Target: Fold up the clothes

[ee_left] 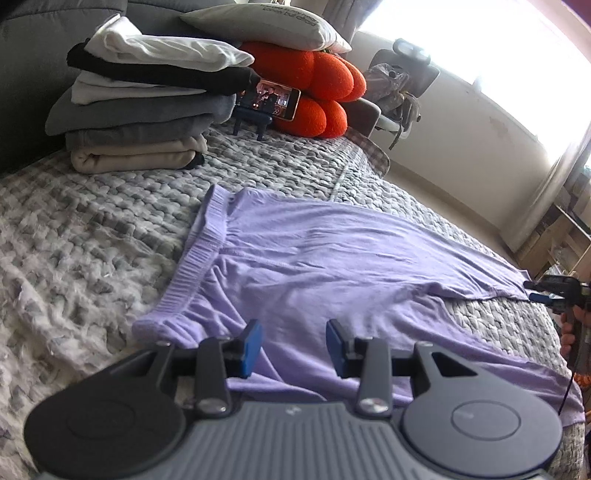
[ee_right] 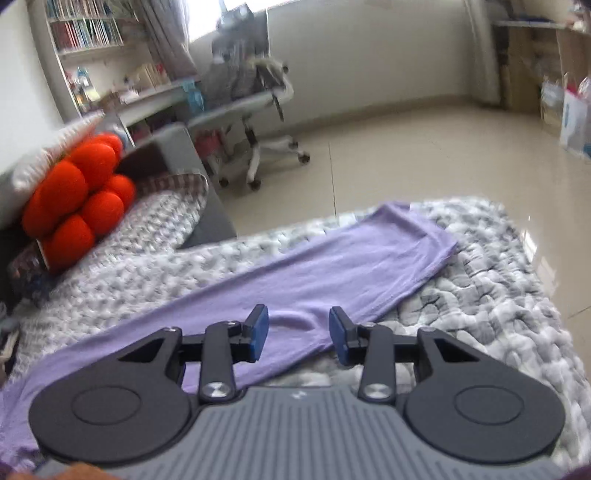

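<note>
A pair of lilac trousers (ee_left: 314, 258) lies spread flat on the grey knitted blanket (ee_left: 92, 221), with the elastic waistband (ee_left: 199, 258) to the left and the legs running right. My left gripper (ee_left: 293, 332) hovers open over the seat area, with nothing between its blue pads. In the right wrist view one trouser leg (ee_right: 332, 266) stretches away to its hem. My right gripper (ee_right: 298, 317) is open above that leg, its pads apart from the cloth. The right gripper (ee_left: 530, 290) also shows at the far right beside the hem, held by a hand (ee_left: 567, 332).
A stack of folded clothes (ee_left: 140, 110) stands at the back left. Beside it are a phone on a stand (ee_left: 269, 99), an orange cushion (ee_left: 317, 85) and a pillow (ee_left: 266, 22). Past the bed edge are bare floor (ee_right: 424, 155) and an office chair (ee_right: 258, 122).
</note>
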The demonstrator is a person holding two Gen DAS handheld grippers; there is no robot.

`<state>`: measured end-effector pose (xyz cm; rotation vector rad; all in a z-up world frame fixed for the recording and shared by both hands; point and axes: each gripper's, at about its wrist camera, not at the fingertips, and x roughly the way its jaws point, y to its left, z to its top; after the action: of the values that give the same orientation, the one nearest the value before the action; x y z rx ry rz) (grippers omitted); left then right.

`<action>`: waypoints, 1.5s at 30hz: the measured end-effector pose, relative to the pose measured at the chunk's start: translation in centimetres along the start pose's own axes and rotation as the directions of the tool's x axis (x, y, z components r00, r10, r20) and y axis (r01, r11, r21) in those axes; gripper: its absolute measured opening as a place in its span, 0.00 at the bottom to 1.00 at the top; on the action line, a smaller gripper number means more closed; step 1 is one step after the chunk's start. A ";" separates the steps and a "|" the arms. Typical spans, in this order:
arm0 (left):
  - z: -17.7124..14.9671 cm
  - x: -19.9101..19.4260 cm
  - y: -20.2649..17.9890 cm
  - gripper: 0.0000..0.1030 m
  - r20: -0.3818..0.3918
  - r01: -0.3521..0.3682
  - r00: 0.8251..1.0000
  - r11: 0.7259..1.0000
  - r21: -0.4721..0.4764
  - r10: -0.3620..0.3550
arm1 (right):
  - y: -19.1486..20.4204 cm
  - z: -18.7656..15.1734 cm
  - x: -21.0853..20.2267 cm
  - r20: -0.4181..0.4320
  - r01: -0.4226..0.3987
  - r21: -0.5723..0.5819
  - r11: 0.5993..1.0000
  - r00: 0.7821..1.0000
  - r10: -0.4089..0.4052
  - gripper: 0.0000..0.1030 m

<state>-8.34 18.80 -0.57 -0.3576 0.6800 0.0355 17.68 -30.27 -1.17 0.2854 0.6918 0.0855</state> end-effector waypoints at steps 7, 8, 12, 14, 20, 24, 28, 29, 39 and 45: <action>-0.1 -0.1 0.4 0.38 -0.007 -0.009 1.000 1.000 -0.006 0.009 | -4.6 2.2 0.6 0.043 0.236 -0.002 0.972 0.971 -0.236 0.36; -0.1 -0.1 0.5 0.38 -0.009 -0.012 1.000 1.000 -0.008 0.012 | -5.7 2.5 0.4 0.037 0.304 0.026 0.952 0.952 -0.304 0.38; -0.2 0.5 0.6 0.38 -0.024 -0.013 1.000 1.000 -0.004 0.013 | -9.4 3.2 -0.8 0.039 0.465 0.139 0.874 0.880 -0.474 0.41; -0.2 0.9 0.1 0.38 -0.027 -0.008 1.000 1.000 0.004 0.008 | -10.2 3.5 -1.3 0.059 0.429 0.178 0.886 0.894 -0.445 0.41; -0.1 1.5 -1.6 0.38 -0.027 0.013 1.000 1.000 0.023 -0.013 | -6.5 4.5 -0.8 0.145 0.314 0.053 0.948 0.937 -0.319 0.40; -0.1 1.7 -2.0 0.38 -0.032 0.009 0.999 0.999 0.032 -0.008 | -3.5 4.6 0.8 0.145 0.230 -0.061 0.971 0.965 -0.220 0.40; -0.1 1.8 -2.0 0.38 -0.041 -0.007 0.999 0.999 0.045 0.009 | -3.3 5.1 3.7 0.091 0.267 -0.085 0.960 0.961 -0.260 0.40; -0.1 1.8 -1.9 0.38 -0.041 -0.011 0.999 0.999 0.046 0.013 | -3.5 5.1 4.2 0.078 0.294 -0.083 0.952 0.955 -0.288 0.39; -0.9 1.9 -1.0 0.38 -0.036 -0.024 0.999 1.000 0.017 0.025 | -5.6 4.1 1.9 0.144 0.504 -0.086 0.860 0.860 -0.490 0.51; -1.3 1.4 -1.0 0.38 -0.030 -0.007 1.000 1.000 0.011 0.007 | -4.0 3.2 -2.7 0.199 0.376 -0.083 0.923 0.914 -0.354 0.51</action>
<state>-7.89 17.31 -2.01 -0.3456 0.7108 0.0330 17.58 -35.26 1.68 0.0427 0.5471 -0.2546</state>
